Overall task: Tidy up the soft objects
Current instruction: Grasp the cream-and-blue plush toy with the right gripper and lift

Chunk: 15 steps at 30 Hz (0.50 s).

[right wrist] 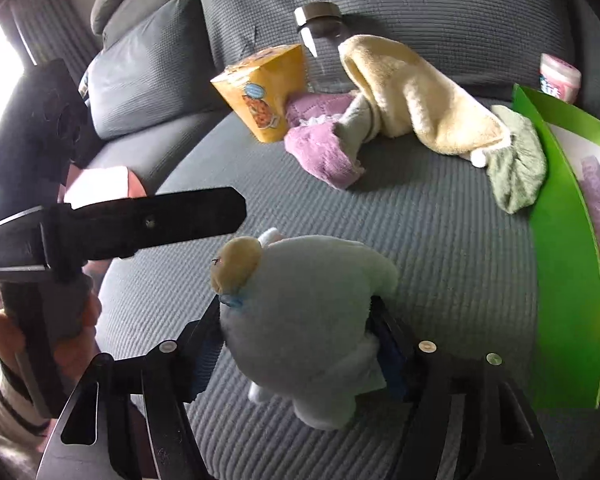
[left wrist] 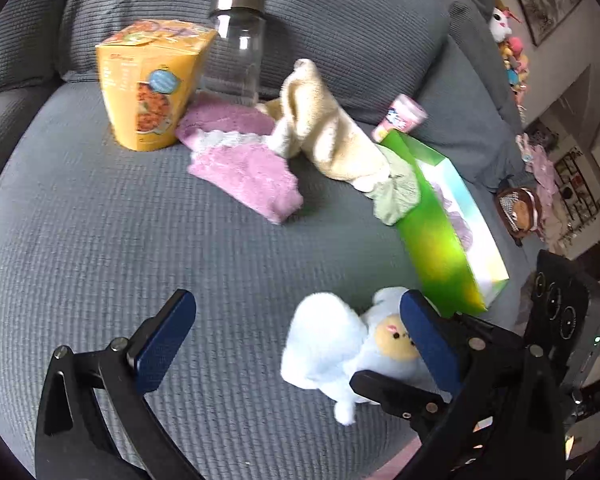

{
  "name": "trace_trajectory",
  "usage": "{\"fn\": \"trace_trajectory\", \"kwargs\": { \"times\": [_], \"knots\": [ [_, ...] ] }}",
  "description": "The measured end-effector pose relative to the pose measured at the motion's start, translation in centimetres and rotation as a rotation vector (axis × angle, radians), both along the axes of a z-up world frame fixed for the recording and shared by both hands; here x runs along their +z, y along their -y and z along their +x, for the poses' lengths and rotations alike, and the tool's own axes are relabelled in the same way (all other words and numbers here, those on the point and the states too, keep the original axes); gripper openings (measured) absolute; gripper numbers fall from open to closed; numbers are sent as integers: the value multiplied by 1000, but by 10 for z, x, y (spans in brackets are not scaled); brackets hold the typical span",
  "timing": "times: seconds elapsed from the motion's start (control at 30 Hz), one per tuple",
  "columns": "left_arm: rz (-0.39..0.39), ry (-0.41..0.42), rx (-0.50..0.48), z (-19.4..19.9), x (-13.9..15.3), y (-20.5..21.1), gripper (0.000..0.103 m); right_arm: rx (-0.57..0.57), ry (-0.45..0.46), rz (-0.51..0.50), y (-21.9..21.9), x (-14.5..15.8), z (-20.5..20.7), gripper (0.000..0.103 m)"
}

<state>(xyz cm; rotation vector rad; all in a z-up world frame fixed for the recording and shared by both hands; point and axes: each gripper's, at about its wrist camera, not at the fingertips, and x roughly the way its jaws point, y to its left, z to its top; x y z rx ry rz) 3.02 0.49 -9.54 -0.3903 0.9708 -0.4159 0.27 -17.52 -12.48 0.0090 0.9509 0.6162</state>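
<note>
Right gripper [right wrist: 300,344] clamps the pale-blue plush toy [right wrist: 304,320] between its pads, low over the grey sofa seat [left wrist: 100,240]. Left gripper [left wrist: 296,340] hangs beside it, jaws apart and empty. Behind, yellow towel [left wrist: 324,128] seemingly drapes onto the green box [left wrist: 432,240].

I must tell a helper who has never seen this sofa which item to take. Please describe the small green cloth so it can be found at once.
On the grey sofa seat, find the bright green box lying on its side. The green cloth is bunched against that box's near edge, at the low end of the cream towel. It is dull sage green, unlike the pink cloths nearby.
</note>
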Motion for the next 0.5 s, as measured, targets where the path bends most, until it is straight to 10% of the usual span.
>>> {"fn": "trace_trajectory", "kwargs": {
  "times": [0.5],
  "knots": [
    [-91,-98,-169,0,-30,57,101,-8,56,65,13,-20,-18,66]
  ]
}}
